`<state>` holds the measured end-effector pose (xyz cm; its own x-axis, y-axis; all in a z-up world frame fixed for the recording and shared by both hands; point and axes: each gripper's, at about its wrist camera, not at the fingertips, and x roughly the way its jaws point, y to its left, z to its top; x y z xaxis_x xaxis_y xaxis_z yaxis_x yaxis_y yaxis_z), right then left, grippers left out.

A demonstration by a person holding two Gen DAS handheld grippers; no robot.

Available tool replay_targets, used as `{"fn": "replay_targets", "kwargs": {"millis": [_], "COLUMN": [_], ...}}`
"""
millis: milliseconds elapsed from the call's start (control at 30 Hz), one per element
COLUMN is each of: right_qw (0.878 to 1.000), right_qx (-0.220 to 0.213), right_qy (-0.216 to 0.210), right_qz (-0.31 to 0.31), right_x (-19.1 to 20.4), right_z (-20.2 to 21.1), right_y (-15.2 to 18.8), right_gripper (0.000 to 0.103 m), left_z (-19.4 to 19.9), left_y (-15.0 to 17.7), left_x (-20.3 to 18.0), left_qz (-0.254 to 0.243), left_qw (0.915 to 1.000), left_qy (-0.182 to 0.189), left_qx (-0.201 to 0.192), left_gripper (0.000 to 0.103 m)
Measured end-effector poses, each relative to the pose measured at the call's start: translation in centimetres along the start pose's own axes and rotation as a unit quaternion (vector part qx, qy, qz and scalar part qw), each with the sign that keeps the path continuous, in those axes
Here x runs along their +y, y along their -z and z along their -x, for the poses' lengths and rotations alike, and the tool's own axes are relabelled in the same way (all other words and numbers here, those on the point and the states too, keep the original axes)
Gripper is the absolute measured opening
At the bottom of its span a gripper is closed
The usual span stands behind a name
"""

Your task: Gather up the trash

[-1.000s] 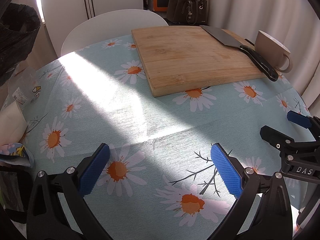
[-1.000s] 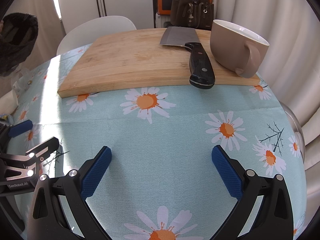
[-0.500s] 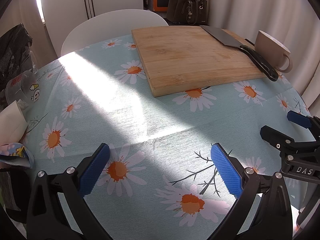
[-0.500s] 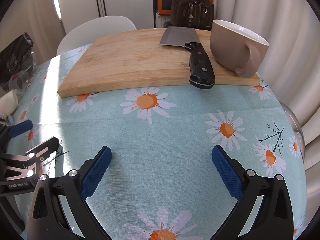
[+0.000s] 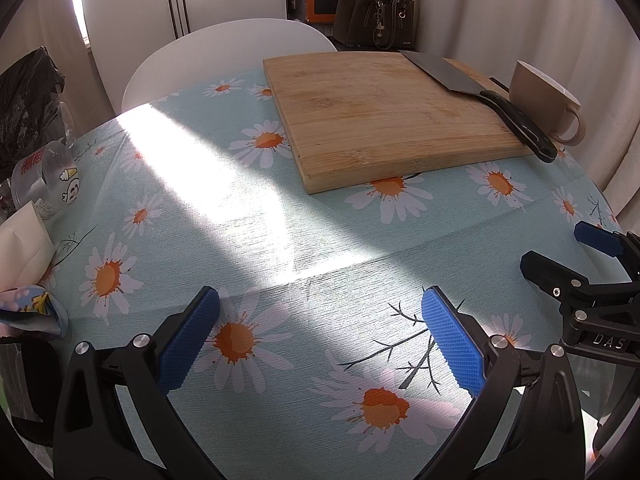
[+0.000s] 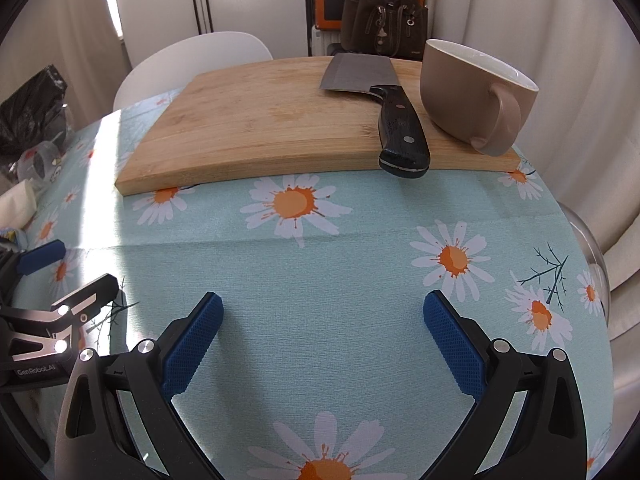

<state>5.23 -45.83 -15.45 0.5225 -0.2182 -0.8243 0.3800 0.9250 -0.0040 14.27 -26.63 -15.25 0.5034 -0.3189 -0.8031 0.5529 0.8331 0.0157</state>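
Note:
Trash lies at the table's left edge: a clear plastic cup (image 5: 44, 176) on its side, a white paper piece (image 5: 24, 240) and a colourful wrapper (image 5: 36, 308). A black trash bag (image 5: 28, 100) stands just beyond them; it also shows in the right wrist view (image 6: 36, 108). My left gripper (image 5: 320, 320) is open and empty over the daisy tablecloth, right of the trash. My right gripper (image 6: 322, 320) is open and empty over the cloth further right.
A wooden cutting board (image 6: 260, 120) lies at the back with a cleaver (image 6: 384, 108) and a tan mug (image 6: 476, 92) on it. A white chair (image 5: 228, 60) stands behind the table. The round table's edge (image 6: 588, 248) curves at right.
The black bag has dropped from high at the left to beside the table edge, and the clear cup now lies in view next to it. Both grippers have stayed still.

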Motion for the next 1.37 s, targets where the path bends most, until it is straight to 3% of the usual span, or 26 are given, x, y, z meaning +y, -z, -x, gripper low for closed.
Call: {"fn": "replay_targets", "kwargs": {"millis": [1367], "right_qw": [1.000], "right_qx": [0.000], "right_qy": [0.000], "right_qz": [0.000], "right_x": [0.01], "right_z": [-0.04], "right_y": [0.00], "right_gripper": [0.096], "left_z": [-0.11], "left_y": [-0.29], "left_x": [-0.18], "left_qz": [0.006], "left_qw": [1.0000], "left_qy": [-0.004], "left_qx": [0.000], "left_gripper": [0.099]}}
